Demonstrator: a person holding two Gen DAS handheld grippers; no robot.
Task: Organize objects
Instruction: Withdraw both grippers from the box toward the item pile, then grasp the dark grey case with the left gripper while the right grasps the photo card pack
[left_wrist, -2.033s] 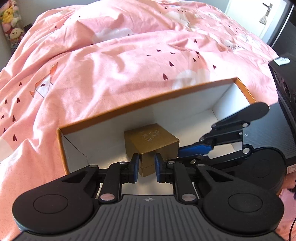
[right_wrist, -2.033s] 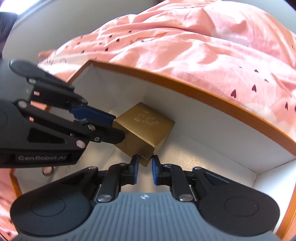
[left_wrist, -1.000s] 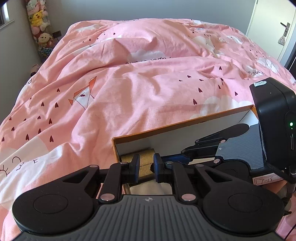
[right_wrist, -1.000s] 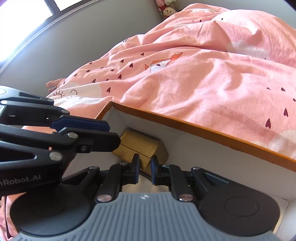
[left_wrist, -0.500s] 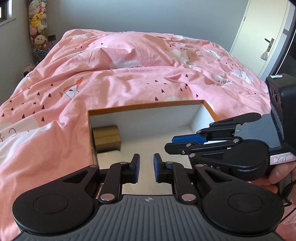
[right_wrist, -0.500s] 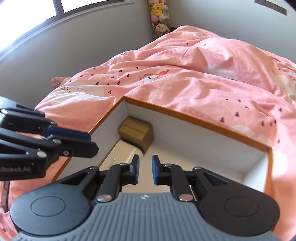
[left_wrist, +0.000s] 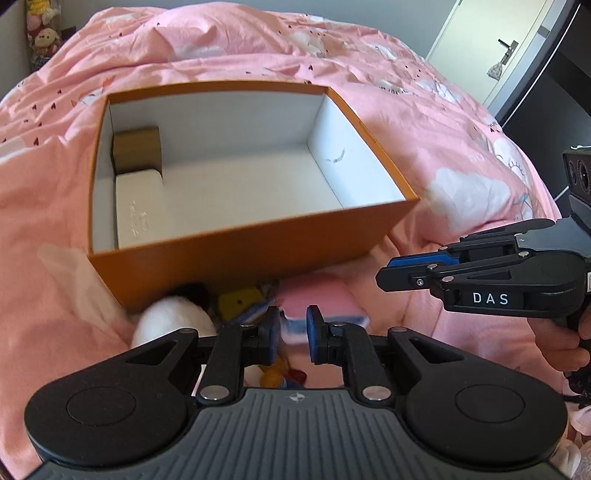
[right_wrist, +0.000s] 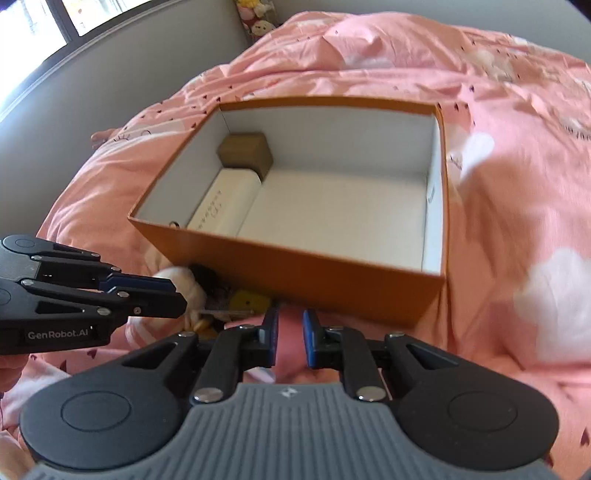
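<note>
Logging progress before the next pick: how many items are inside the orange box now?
2: a gold box in the far left corner, and a flat white box directly in front of it against the orange box's left wall.

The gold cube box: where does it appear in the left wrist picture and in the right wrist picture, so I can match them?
Left wrist: the gold cube box is upper left, in the far left corner of the orange box.
Right wrist: the gold cube box is upper centre-left, in that same corner.
Shared landmark: the flat white box lies just in front of it.
</note>
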